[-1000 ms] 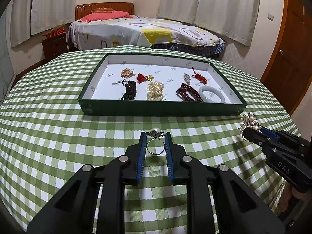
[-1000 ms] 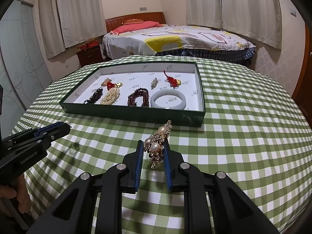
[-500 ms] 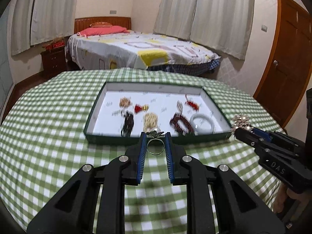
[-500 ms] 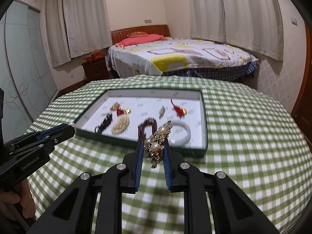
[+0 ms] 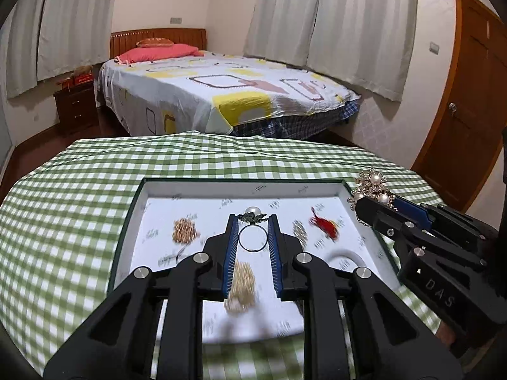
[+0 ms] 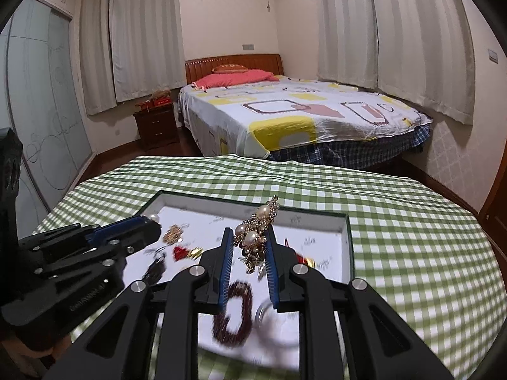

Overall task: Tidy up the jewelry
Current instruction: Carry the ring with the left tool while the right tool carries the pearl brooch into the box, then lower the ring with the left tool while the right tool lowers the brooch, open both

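I hold my left gripper [image 5: 252, 232] clamped across the band of a pearl ring [image 5: 252, 237], the pearl and its small metal leaves sitting just past the fingertips, the band upright between the blue pads. My right gripper [image 6: 246, 248] is clamped on a pearl-and-rhinestone brooch [image 6: 255, 237], which stands tall between the pads and projects well above them. Both pieces hang in the air over the green-walled jewelry tray [image 5: 126, 221] on the checked tablecloth [image 5: 63, 205]; neither touches the white lining. Already lying in the tray are a gold bead cluster [image 5: 184, 230], a pale bead bracelet [image 5: 241, 281], a red tassel charm [image 5: 324, 224], a dark red bead bracelet [image 6: 233, 313] and a pale bangle [image 5: 343, 256], partly hidden behind my fingers. My judgement: the step in hand is setting both pieces down on free lining. The open patches I can see lie toward the far wall of the tray, beyond the items already placed; the near half is crowded and blurred. To do it well, I would carry each piece over a bare spot, lower until it nearly meets the lining, and only then release, keeping the two grippers apart so they do not knock together. The ring may roll once freed, so it is better laid on its side. The brooch has prongs and a trailing chain that could snag on a pad or a neighbouring strand.
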A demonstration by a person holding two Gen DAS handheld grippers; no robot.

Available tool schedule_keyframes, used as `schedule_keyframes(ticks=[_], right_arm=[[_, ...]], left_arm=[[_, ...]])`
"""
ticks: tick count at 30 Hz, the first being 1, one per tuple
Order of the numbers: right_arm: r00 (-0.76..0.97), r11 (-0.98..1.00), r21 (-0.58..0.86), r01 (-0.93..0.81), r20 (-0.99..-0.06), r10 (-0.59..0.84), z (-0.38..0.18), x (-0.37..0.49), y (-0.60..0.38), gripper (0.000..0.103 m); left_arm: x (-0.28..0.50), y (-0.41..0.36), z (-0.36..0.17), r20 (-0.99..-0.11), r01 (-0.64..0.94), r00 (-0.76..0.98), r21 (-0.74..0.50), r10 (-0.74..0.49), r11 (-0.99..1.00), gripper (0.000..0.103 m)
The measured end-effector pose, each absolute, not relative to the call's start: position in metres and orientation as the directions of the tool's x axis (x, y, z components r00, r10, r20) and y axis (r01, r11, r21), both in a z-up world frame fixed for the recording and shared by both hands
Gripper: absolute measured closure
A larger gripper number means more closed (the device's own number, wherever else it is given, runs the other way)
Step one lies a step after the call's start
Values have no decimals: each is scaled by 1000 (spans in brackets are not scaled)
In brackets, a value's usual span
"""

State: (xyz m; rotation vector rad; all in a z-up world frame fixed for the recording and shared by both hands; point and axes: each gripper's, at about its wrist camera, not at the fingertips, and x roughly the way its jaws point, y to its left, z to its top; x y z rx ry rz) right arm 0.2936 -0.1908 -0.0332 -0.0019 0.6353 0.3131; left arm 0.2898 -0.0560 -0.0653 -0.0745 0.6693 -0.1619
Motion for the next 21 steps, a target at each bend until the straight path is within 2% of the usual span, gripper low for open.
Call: schedule_keyframes(ticks=[10,21], right_arm=[[673,958,132,-256,-686,275,-70,365,-189,83],[569,963,141,-228,-783,250,-94,396,-186,83]], left_arm=[[380,-60,-102,-709,90,688,-127,-154,988,84],[420,-55,-137,-813,38,565,-145,-141,989,84]])
